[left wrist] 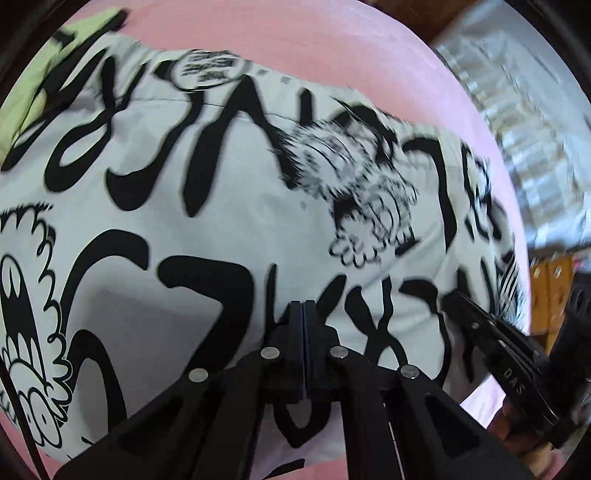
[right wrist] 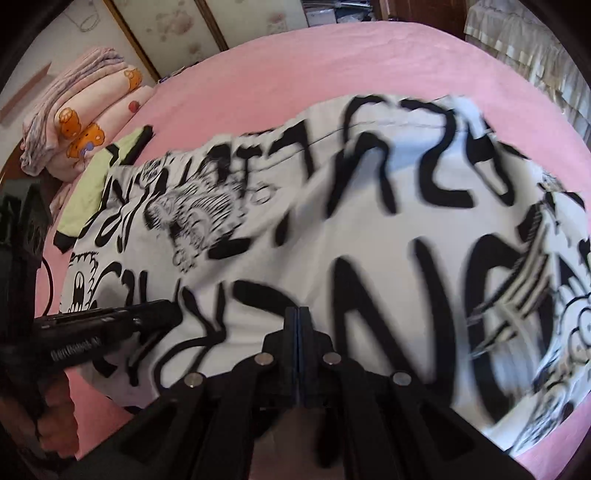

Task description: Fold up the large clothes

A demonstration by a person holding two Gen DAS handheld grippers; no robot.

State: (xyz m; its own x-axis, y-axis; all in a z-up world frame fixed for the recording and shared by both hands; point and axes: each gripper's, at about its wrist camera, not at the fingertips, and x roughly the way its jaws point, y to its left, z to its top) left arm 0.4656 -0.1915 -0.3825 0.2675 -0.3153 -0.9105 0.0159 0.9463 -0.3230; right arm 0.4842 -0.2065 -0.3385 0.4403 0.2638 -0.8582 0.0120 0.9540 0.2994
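Observation:
A large white garment (left wrist: 229, 192) with bold black lettering and cartoon prints lies spread on the pink bed; it also fills the right wrist view (right wrist: 332, 229). A light green part with black trim (right wrist: 92, 199) shows at its far left end, and in the left wrist view (left wrist: 22, 103). My left gripper (left wrist: 303, 306) is shut, its tips against the near part of the cloth. My right gripper (right wrist: 298, 312) is shut, its tips over the near edge of the cloth. Whether either pinches fabric is hidden. Each gripper shows in the other's view, the right one (left wrist: 491, 332) and the left one (right wrist: 110, 321).
The pink bed sheet (right wrist: 332, 55) surrounds the garment. A stack of folded blankets (right wrist: 81, 122) sits at the far left corner. Curtains (right wrist: 535, 55) hang at the right, and a wall with wooden framing (right wrist: 166, 29) stands behind the bed.

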